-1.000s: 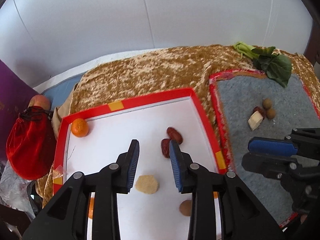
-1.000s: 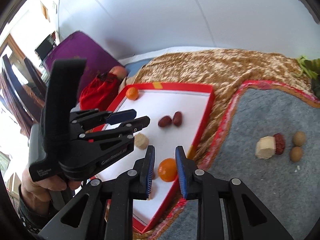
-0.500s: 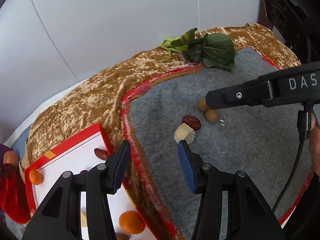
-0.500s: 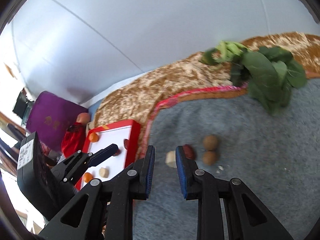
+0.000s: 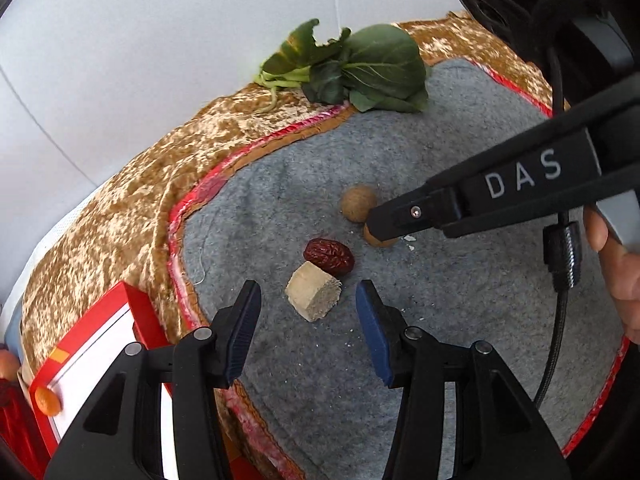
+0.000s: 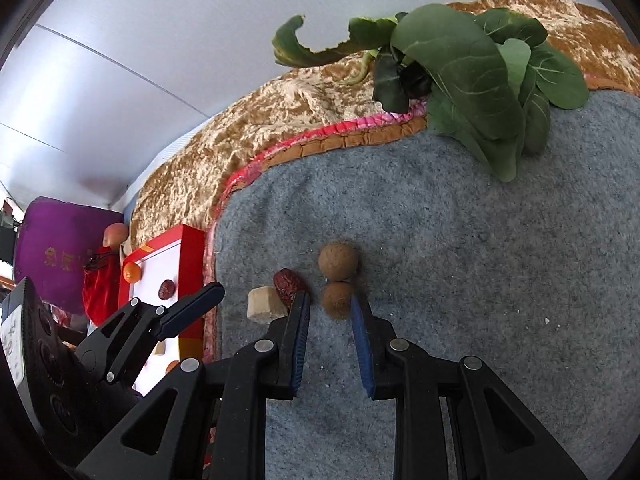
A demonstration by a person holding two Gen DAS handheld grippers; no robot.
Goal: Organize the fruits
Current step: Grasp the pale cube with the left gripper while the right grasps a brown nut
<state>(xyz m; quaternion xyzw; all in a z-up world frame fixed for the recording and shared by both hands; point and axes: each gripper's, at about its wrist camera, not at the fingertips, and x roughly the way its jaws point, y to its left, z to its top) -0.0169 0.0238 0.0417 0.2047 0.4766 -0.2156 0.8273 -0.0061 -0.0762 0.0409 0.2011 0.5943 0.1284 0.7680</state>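
Both grippers have swung away from the red-rimmed white tray point(image 5: 100, 332) and closed in on the grey felt mat point(image 5: 440, 152), where the fruits lie. Now the left gripper point(image 5: 308, 332) hovers with its jaws spread wide, the beige cut chunk point(image 5: 314, 296) just ahead between the blue pads. A wrinkled red date point(image 5: 329, 255) touches the chunk's far side. The right gripper point(image 6: 330, 334) has its jaws spread too, and the nearer brown round fruit point(image 6: 338, 300) sits between the tips; whether the pads touch it I cannot tell. A second brown round fruit point(image 6: 338, 260) lies against it, farther off. Leafy greens point(image 6: 472, 76) rest at the mat's far edge, partly on the golden velvet cloth point(image 6: 260, 132) covering the worktop. On the tray sit a small orange point(image 6: 131, 272) and another date point(image 6: 166, 289).
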